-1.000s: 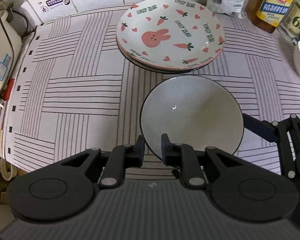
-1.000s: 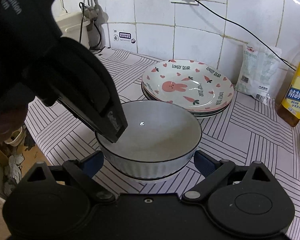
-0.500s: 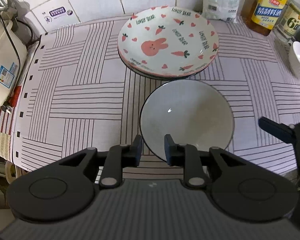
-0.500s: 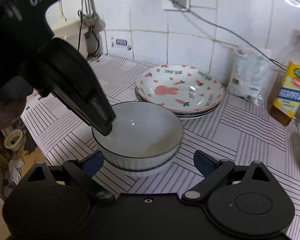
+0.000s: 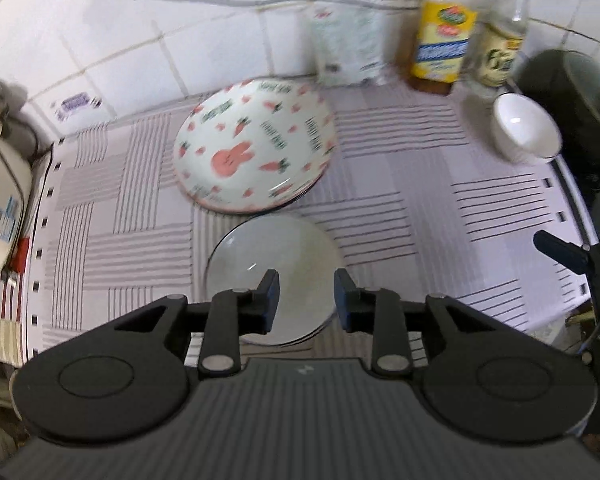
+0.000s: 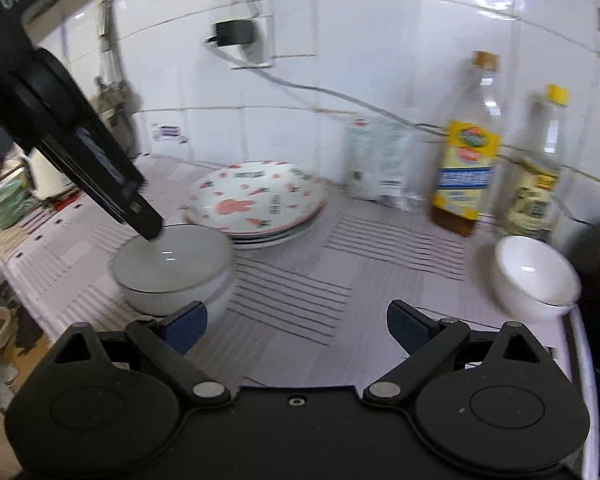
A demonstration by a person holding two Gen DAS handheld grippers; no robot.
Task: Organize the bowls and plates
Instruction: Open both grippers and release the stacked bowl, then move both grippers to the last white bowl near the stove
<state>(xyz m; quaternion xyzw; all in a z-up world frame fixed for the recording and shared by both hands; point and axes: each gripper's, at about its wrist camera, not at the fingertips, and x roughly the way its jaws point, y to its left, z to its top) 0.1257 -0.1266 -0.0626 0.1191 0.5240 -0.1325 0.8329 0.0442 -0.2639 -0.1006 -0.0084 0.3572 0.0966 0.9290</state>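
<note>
Left gripper [image 5: 306,295]: fingers partly spread, nothing pinched, hovering right over the grey bowl's near rim.
Right gripper [image 6: 297,327]: spread wide, holding nothing, over bare mat to the right of the grey bowl.
Grey bowl [image 5: 256,264]: dark-rimmed, upright on the striped mat [image 5: 384,200], looks nested on another bowl, though it's blurry.
Bunny plates [image 5: 254,148]: a stack just behind the grey bowl, rims nearly touching it.
White bowl [image 6: 534,276]: small, tilted, way off right of the grey bowl, at the mat's edge.
Bottles [image 6: 466,148]: two by the tiled wall, behind the white bowl.
White bag [image 6: 380,162]: between plates and bottles.
</note>
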